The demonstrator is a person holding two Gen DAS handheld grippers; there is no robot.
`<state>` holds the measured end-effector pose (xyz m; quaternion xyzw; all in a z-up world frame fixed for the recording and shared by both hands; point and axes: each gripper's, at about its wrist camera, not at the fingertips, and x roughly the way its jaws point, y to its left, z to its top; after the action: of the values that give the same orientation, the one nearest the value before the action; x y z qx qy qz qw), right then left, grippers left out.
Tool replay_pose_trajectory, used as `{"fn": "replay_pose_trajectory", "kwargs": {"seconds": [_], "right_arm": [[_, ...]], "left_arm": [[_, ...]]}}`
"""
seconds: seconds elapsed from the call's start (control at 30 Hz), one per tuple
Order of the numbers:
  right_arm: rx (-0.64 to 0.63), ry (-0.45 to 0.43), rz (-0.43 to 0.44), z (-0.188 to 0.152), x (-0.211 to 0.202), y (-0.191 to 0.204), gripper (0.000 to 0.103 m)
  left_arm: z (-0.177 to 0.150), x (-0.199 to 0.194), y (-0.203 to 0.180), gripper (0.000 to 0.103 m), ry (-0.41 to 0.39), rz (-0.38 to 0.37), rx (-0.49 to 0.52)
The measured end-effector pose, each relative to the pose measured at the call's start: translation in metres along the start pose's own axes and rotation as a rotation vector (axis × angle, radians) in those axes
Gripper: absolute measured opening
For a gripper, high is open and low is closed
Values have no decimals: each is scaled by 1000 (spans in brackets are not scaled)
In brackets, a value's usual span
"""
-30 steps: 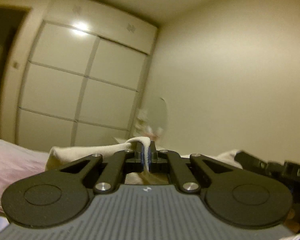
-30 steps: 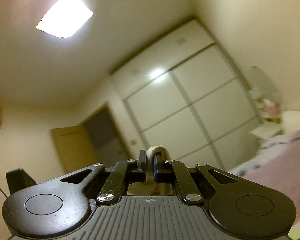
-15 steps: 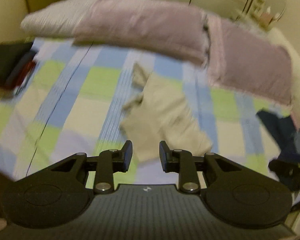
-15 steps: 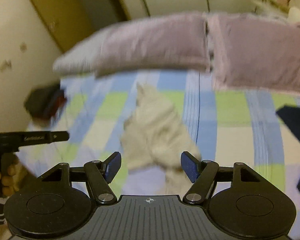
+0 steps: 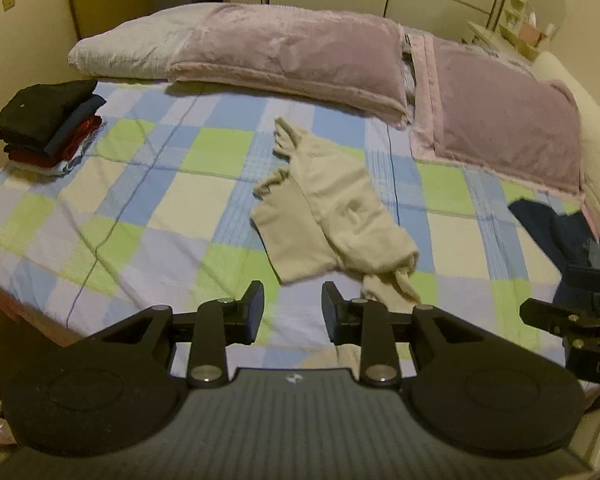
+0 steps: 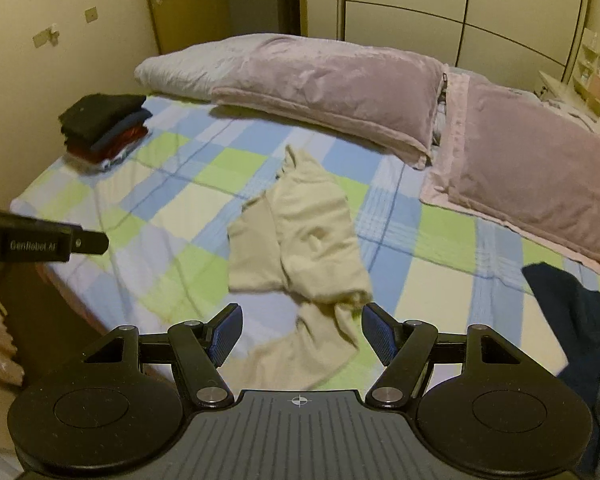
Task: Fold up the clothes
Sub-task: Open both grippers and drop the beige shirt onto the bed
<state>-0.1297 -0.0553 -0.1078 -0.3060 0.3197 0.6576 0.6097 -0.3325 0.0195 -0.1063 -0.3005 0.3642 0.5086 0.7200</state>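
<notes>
Lying crumpled mid-bed, the cream garment point(image 5: 332, 208) rests free on the checked sheet point(image 5: 148, 208). Left gripper point(image 5: 292, 308), jaws just opening, and right gripper point(image 6: 302, 330) both stand spread and empty. Risk: grasping doubled layers would lock in creases.

Cream garment point(image 5: 332, 208), soft knit, lies crumpled mid-bed on the checked sheet point(image 5: 140, 200), one end toward the pillows, the other bunched and trailing to the near edge. Folded stack of dark and red clothes point(image 5: 48, 120) sits at the far left corner. Dark blue clothes point(image 5: 556, 232) heaped at the right edge.
</notes>
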Motion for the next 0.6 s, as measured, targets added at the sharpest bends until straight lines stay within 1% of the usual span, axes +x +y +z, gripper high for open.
{"fn": "replay_pose_trajectory", "kwargs": {"seconds": [0.1, 0.17, 0.27, 0.43, 0.53, 0.6], "right_arm": [[15, 40, -15, -23, -12, -6, 69], [23, 65, -9, -38, -14, -8, 69], [19, 92, 1, -51, -20, -5, 69], [-11, 58, 13, -59, -33, 1, 69], [-18, 46, 14, -57, -36, 2, 69], [-35, 33, 22, -54, -37, 5, 69]], "left_arm": [[-22, -4, -18, 27, 41, -6, 23], [-36, -8, -27, 28, 59, 9, 44], [-53, -14, -36, 30, 77, 33, 69], [-65, -28, -39, 32, 59, 58, 65], [-68, -37, -38, 32, 41, 70, 60], [-67, -43, -34, 34, 27, 79, 48]]}}
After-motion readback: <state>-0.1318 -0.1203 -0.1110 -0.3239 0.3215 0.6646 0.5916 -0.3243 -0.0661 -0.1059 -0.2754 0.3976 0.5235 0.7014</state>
